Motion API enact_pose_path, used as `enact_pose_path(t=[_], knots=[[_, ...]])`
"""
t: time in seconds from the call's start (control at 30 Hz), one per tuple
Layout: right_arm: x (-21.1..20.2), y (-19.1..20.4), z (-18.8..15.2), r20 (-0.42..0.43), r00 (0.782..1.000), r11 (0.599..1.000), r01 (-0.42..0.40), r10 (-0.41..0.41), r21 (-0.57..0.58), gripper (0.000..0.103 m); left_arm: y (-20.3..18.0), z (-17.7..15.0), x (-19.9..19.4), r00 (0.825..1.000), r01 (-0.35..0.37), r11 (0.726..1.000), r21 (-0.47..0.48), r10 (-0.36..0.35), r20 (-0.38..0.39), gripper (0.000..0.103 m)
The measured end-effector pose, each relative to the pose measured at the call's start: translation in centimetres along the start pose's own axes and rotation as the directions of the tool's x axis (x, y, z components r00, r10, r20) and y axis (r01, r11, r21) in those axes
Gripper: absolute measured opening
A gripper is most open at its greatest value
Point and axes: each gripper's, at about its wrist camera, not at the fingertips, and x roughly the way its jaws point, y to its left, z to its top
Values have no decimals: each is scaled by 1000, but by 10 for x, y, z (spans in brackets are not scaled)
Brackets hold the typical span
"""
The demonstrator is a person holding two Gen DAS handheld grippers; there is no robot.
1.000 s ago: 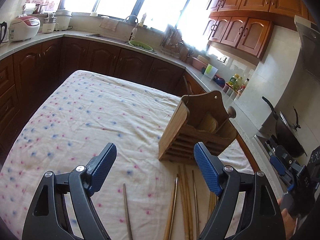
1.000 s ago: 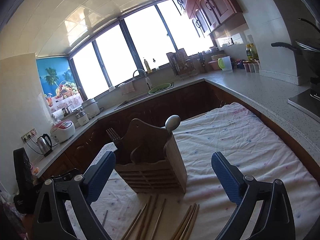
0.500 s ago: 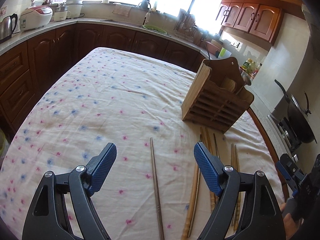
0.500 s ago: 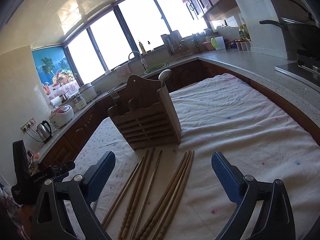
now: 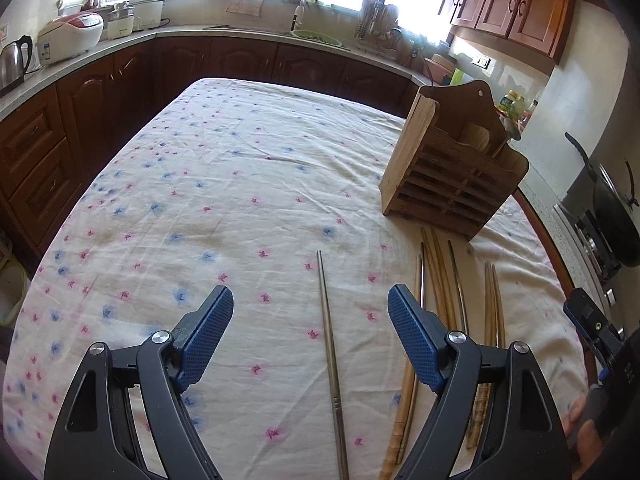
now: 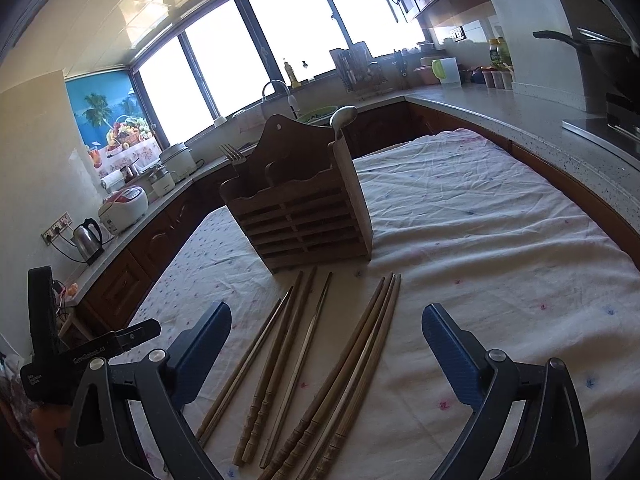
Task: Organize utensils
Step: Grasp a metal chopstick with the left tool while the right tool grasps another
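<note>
The left claw (image 5: pixel 310 322) is wide apart and holds nothing. It hangs over the cloth (image 5: pixel 208 184) on the table. One thin metal stick (image 5: pixel 330 356) lies on the cloth between its two blue pads (image 5: pixel 208 332), apart from both. The right claw (image 6: pixel 326 344) is wide apart too, and it holds nothing. Below it lies a bunch of wooden chopsticks (image 6: pixel 348 364), side by side on the cloth, with their thin tips pointing at the wooden holder (image 6: pixel 304 216). The tips stop just short of the holder. The holder stands upright on the cloth. A fork (image 6: pixel 234 156) pokes out of its left side and a spoon (image 6: pixel 343 115) pokes out of its right side.
</note>
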Motion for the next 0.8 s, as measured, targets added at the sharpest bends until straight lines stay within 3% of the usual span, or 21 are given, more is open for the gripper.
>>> enact_pose_path(t=[0.13, 0.2, 0.27, 0.43, 0.5, 0.67, 0.8], knots=[[15, 7, 2, -46, 999, 1000, -3, 2, -15, 76, -3, 1, 11, 999, -10, 1000, 11, 10, -39, 81], [23, 8, 3, -71, 997, 1000, -3, 2, -11, 66, -4, 2, 18, 998, -10, 1000, 20, 12, -65, 75], [33, 9, 5, -96, 995, 1000, 2, -3, -12, 60, -6, 2, 26, 995, -12, 999, 32, 15, -96, 65], [68, 12, 9, -195, 980, 999, 22, -29, -38, 50, -10, 5, 46, 989, -8, 999, 50, 16, -144, 51], [80, 12, 9, -214, 976, 998, 37, -46, -44, 38, -12, 7, 52, 987, -6, 998, 63, 16, -158, 48], [112, 13, 11, -270, 960, 995, 59, -77, -74, 32, -18, 7, 69, 979, -2, 996, 90, 21, -205, 35], [135, 19, 9, -317, 941, 989, 79, -116, -126, 29, -24, 4, 72, 982, -24, 991, 133, 48, -184, 34]])
